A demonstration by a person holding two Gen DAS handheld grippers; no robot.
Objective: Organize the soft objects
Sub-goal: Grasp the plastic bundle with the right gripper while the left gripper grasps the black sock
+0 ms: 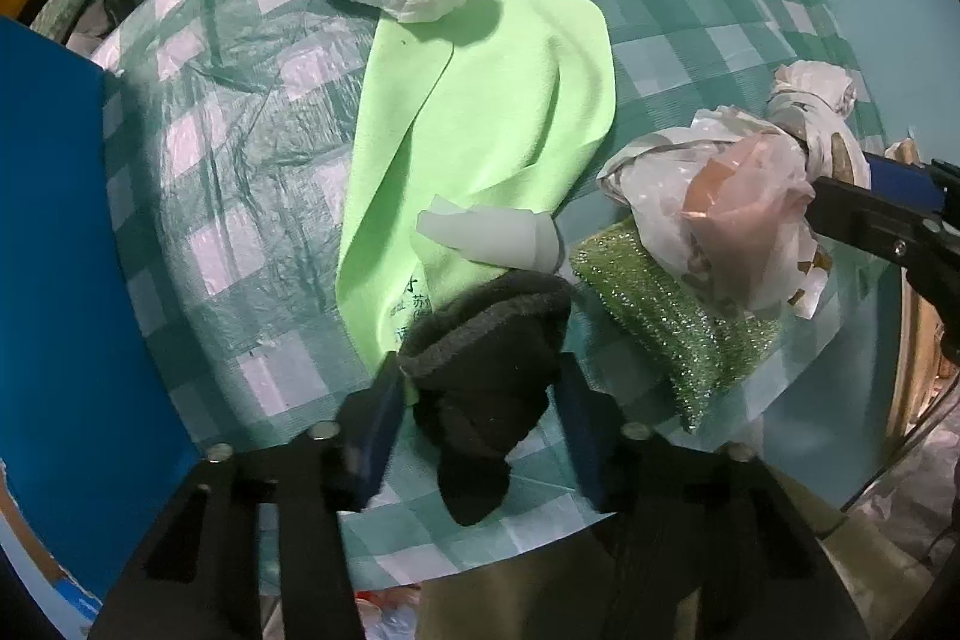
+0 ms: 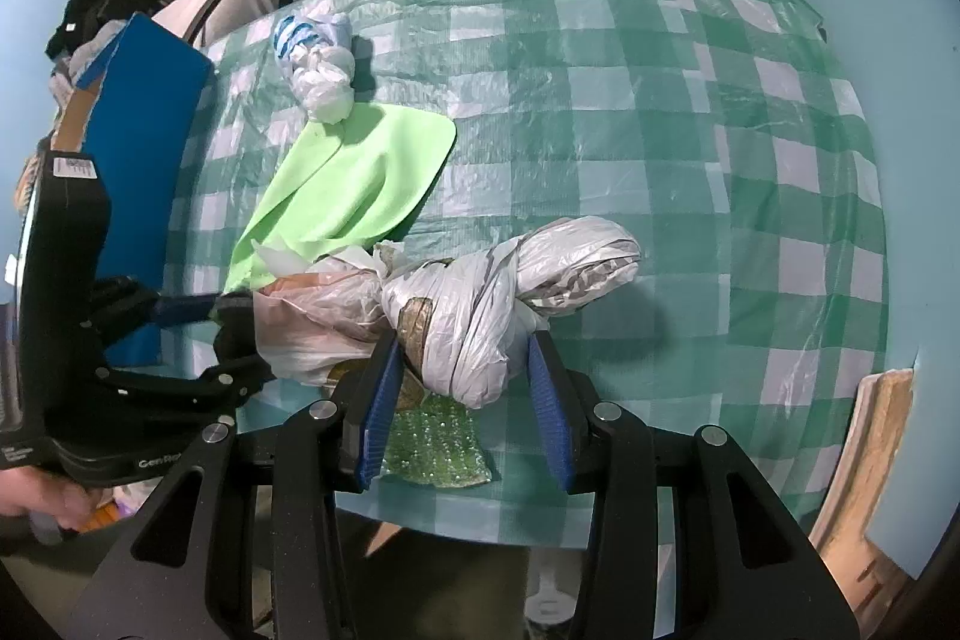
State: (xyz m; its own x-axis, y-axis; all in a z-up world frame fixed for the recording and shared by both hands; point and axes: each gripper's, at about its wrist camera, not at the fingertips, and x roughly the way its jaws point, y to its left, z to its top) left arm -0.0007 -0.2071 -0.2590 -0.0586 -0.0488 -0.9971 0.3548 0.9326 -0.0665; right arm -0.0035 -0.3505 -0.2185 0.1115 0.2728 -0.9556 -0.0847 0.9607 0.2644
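The left gripper [image 1: 480, 382], at the bottom centre of the left wrist view, holds a dark knitted sock [image 1: 486, 358] between its blue pads. The sock overlaps the lower end of a light green cloth [image 1: 480, 112] on the checked desk [image 2: 660, 130]. The right gripper [image 2: 462, 376], bottom centre of the right wrist view, clamps a knotted grey plastic bag [image 2: 492, 304] above a green glitter sponge [image 1: 666, 328]. A white-and-blue bag bundle [image 2: 318, 64] lies upper left, touching the cloth.
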